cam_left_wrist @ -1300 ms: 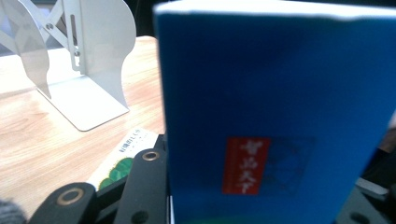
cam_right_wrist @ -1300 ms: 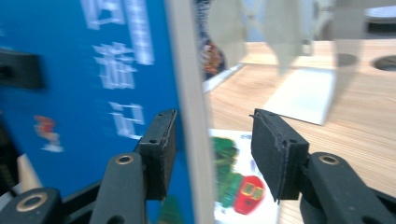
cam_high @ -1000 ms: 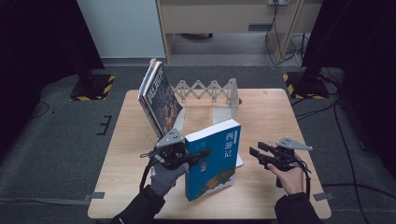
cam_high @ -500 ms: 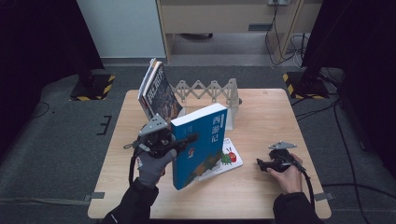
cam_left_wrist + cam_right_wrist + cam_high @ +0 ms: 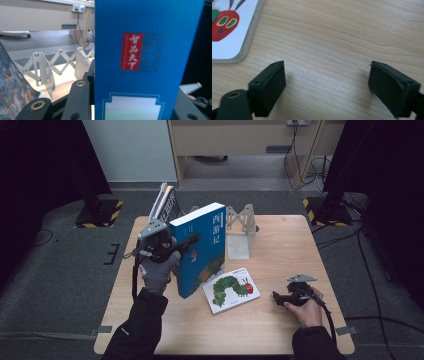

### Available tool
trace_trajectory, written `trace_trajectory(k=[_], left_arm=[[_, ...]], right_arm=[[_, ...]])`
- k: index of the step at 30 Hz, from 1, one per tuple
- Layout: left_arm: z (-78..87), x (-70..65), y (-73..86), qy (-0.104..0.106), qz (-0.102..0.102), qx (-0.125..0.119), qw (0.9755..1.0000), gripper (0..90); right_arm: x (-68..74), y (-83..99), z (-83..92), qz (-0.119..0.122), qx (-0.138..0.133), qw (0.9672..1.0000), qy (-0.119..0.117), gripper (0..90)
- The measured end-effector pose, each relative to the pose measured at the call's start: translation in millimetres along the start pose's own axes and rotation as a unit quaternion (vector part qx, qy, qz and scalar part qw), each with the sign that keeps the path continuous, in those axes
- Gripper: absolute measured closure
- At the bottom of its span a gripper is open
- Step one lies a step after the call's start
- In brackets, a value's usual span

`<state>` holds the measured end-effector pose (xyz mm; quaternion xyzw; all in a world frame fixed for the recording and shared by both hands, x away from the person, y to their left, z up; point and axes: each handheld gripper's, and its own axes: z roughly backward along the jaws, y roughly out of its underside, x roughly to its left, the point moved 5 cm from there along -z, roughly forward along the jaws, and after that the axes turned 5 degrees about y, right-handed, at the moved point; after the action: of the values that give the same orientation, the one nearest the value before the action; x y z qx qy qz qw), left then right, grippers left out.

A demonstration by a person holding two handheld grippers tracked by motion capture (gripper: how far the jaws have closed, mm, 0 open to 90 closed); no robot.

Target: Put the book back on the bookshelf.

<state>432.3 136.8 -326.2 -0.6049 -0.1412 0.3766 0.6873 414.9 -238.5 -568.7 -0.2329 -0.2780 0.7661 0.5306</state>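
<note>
The left gripper (image 5: pixel 176 246) is clamped on a thick blue hardcover book with white Chinese characters on its spine (image 5: pixel 200 247), one jaw on each cover. Against the 2 earlier high-view pictures, that book has come up off the pale wooden table (image 5: pixel 280 330) and away from the person, and it now hangs upright in the air, spine to the right, near the expanding metal scissor-arm book rack (image 5: pixel 240 227) at the table's far edge. In the left gripper view the book's blue cover (image 5: pixel 147 50) stands just in front of the rack's silver dividers (image 5: pixel 42 68).

The right gripper (image 5: pixel 281 298) rests low at the table's near right; its jaws have just been opening and now stand wide apart with nothing but bare wood between them.

Lifting the blue book has uncovered a thin white picture book with a green caterpillar on its cover (image 5: pixel 231 289), lying flat just left of the right gripper. 2 dark-covered books (image 5: pixel 167 205) lean at the rack's left end. I judge the blue book is bound for a rack slot, and the picture book comes next.
</note>
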Motion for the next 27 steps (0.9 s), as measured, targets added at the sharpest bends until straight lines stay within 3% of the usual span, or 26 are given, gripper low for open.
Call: trace_trajectory(k=[8,16,27], left_arm=[[-24.3,13.0,-16.2,-0.033,-0.010,-0.005,0.9994,61.5],[-46.3,29.1,-21.4,-0.059,-0.001,-0.013,0.9982,61.5],[-69.4,52.0,-20.9,-0.099,-0.007,-0.017,0.9949,61.5]], right_arm=[[0.0,1.7,-5.6,-0.010,-0.020,0.9997,0.006,3.2],[-0.3,1.6,-6.6,-0.009,-0.024,0.9996,0.007,2.6],[-0.3,1.6,-6.7,-0.009,-0.024,0.9996,0.007,2.6]])
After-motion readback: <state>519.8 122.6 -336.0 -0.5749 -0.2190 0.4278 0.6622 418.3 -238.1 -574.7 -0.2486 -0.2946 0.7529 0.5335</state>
